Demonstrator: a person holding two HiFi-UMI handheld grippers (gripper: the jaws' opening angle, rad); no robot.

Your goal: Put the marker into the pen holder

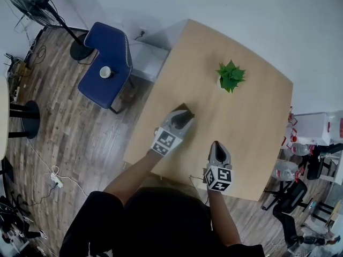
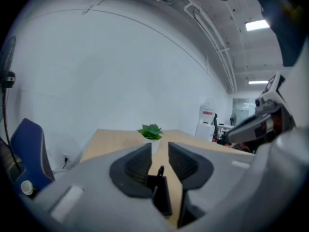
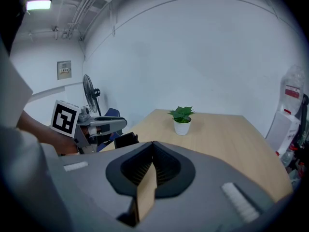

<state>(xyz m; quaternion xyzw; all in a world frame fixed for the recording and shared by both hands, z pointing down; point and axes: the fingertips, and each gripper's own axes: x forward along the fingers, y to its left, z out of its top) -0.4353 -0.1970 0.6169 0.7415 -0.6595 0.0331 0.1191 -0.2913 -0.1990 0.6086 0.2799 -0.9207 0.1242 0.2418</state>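
My left gripper (image 1: 182, 116) hangs over the black pen holder (image 1: 185, 109) near the table's left edge. In the left gripper view the jaws of this gripper (image 2: 160, 151) stand apart. A thin black marker (image 2: 161, 170) pokes up between them out of the dark holder (image 2: 161, 197), and neither pad touches it. My right gripper (image 1: 216, 145) is near the table's front edge. It is shut with nothing in it, and its pads meet at the tip (image 3: 153, 146). From the right gripper view the holder (image 3: 126, 139) shows under the left gripper's nose.
A small potted plant (image 1: 230, 76) stands at the far middle of the wooden table (image 1: 246, 127). Left of the table are a blue chair (image 1: 107, 63) with a cup on it and a floor fan (image 1: 32, 4). Office chairs and bins crowd the right side.
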